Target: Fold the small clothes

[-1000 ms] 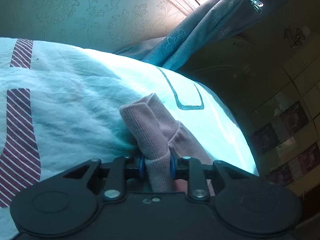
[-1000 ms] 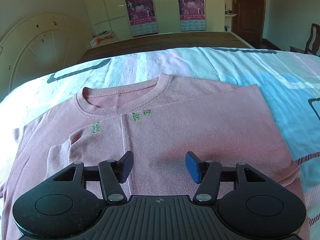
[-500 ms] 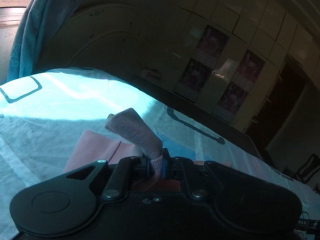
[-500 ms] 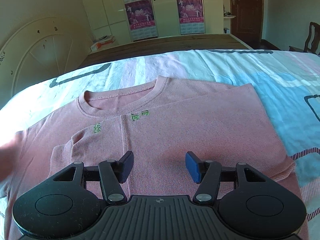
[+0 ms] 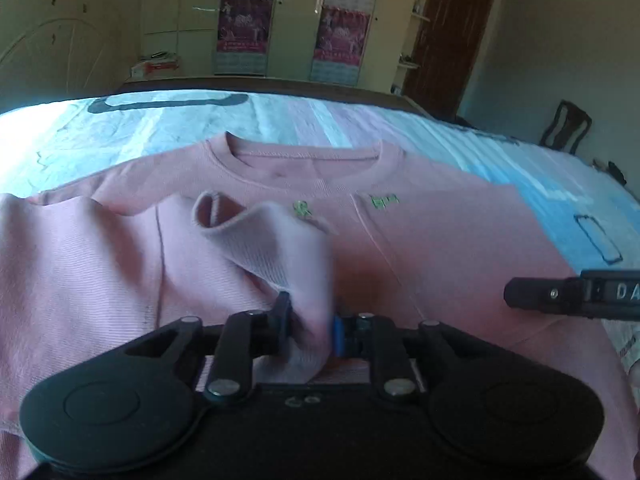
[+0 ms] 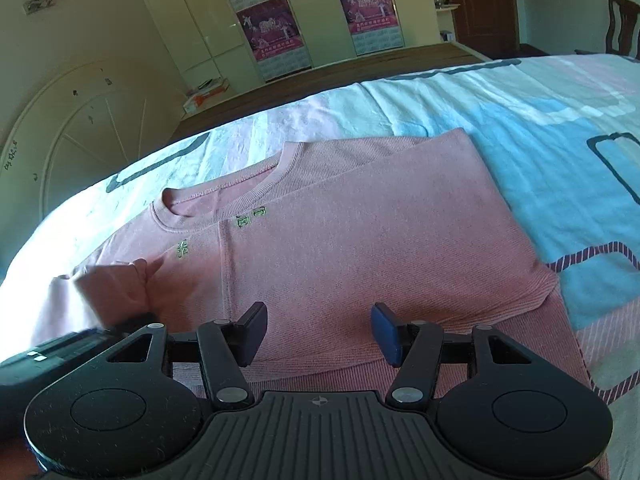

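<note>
A small pink sweater (image 6: 360,240) lies flat on the bed, collar away from me, with its right side folded in. It also shows in the left wrist view (image 5: 460,240). My left gripper (image 5: 310,326) is shut on the pink sleeve cuff (image 5: 264,232) and holds it above the sweater's chest. The held sleeve also shows in the right wrist view (image 6: 116,284) at the left. My right gripper (image 6: 318,330) is open and empty over the sweater's lower part; part of it shows in the left wrist view (image 5: 572,294).
The bed has a light blue, white and pink patterned cover (image 6: 540,128). A cream headboard (image 6: 80,120) stands at the left. Wardrobe doors with posters (image 6: 280,20), a brown door (image 6: 480,0) and a chair (image 6: 622,24) stand beyond the bed.
My left gripper has swung round from the bed's side and carried the sleeve cuff in over the sweater's body. My right gripper has stayed open over the sweater, shifting slightly.
</note>
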Motion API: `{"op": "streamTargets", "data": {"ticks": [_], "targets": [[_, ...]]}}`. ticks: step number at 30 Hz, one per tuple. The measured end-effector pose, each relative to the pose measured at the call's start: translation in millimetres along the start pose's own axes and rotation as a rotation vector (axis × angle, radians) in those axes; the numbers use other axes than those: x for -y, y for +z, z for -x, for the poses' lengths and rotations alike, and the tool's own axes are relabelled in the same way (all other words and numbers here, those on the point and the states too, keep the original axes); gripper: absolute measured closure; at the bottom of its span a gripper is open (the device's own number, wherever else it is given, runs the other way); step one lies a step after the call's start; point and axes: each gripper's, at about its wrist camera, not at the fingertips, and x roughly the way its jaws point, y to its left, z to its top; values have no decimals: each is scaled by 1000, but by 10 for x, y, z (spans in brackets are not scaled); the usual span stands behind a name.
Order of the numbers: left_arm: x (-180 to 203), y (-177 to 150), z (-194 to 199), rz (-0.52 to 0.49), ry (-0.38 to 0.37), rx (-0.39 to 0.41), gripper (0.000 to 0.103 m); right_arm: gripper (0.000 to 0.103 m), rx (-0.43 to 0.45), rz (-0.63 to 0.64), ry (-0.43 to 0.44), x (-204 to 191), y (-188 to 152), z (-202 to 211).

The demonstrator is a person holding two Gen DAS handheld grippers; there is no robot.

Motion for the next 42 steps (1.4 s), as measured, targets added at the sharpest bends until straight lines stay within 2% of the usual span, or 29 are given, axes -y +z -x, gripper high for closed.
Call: {"op": "streamTargets", "data": {"ticks": [1,2,3,5,7,11,14,17,19,21,22,23,26,28,31,32,33,35,39,42], "targets": [[60,-16,4,-31,-8,8,57,46,-8,-19,24,24,-3,-4],[84,-24,41,-47,-31,8,37,46,-15,-34,45,37,-4,-14],[104,-32,111,-43,-41,15,28,46,-24,-51,67,50,-10,-29],[42,-59,311,-24,-45,55,33,46,-47,-72,126,33,-16,-80],[-138,-113,533,20,-14,93,33,46,-63,-74,192,-31,-15,-131],[-693,-352,1017,109,150,125,42,46,-99,-48,260,-215,-45,-261],[-1120,-553,1227,150,278,84,43,46,-107,-46,287,-297,-60,-316],[-1471,-710,1297,217,345,19,43,46,-138,-37,309,-378,-80,-413],[-1583,-759,1269,230,347,-6,44,46,-141,-8,313,-464,-77,-448],[-1605,-743,1225,224,331,8,45,46,-151,26,318,-574,-84,-497],[-1596,-704,1167,202,336,7,45,54,-151,51,316,-629,-89,-511],[-1598,-676,1118,185,345,-1,45,74,-149,95,303,-702,-112,-545],[-1597,-560,1007,157,354,3,46,87,-133,163,272,-847,-125,-568],[-1591,-547,964,120,363,-2,46,89,-92,199,253,-912,-91,-491],[-1650,-583,954,141,342,3,47,100,62,150,221,-798,94,-169],[-1657,-583,941,149,335,3,52,100,103,102,208,-675,174,-63],[-1666,-589,948,155,317,3,63,100,116,88,185,-590,209,-9],[-1666,-587,980,159,285,7,74,100,67,145,104,-469,204,-54],[-1589,-564,882,118,300,-2,74,100,33,66,77,-139,149,-103],[-1620,-573,889,127,286,0,74,100,24,56,76,-71,103,-126]]}}
